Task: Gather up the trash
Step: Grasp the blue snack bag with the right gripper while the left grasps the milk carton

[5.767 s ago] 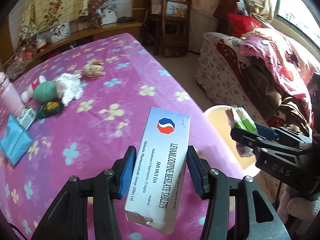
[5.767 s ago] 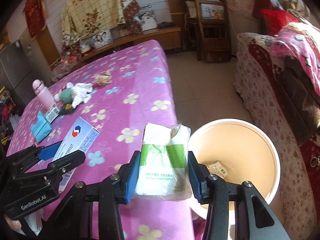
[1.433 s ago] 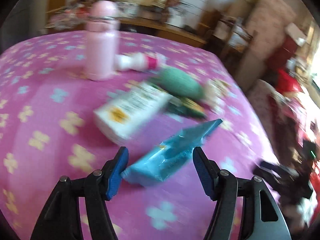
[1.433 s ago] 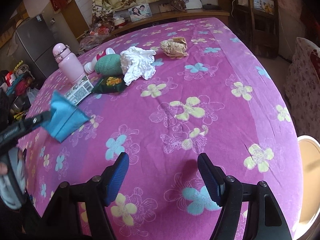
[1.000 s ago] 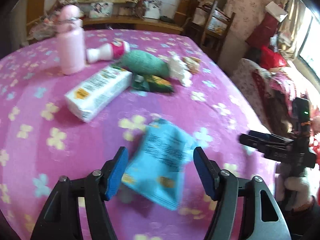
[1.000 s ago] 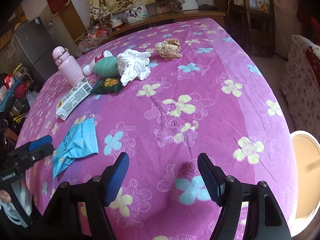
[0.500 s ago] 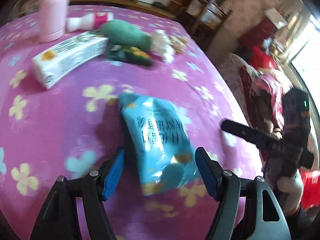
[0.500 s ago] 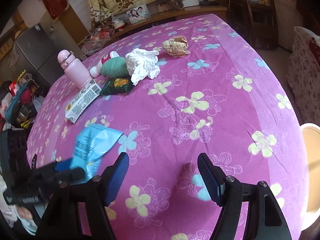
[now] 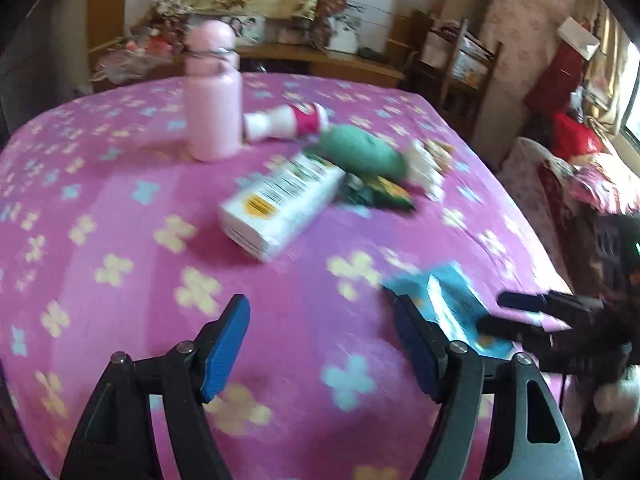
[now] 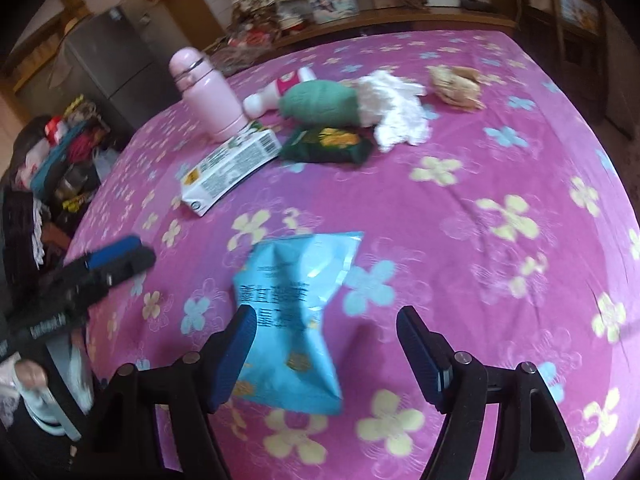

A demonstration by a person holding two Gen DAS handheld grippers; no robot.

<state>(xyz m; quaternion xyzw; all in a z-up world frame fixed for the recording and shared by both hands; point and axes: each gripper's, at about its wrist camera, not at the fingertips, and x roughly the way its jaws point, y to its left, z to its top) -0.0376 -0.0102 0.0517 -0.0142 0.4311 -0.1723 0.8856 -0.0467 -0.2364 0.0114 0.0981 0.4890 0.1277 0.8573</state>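
A crinkled light-blue snack bag [image 10: 294, 312] lies flat near the bed's [image 10: 500, 152] near edge, between the right gripper's [image 10: 326, 354] parted jaws, unpressed. The left gripper [image 9: 322, 346] gapes empty. Behind: white carton [image 10: 230, 168], dark-green packet [image 10: 326, 144], pink bottle [image 10: 208, 96].

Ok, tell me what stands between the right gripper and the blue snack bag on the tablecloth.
Nothing visible does. The blue snack bag lies flat on the pink tablecloth, its near end already between the open fingers of the right gripper, toward the left one. The white carton and the other clutter lie beyond it.
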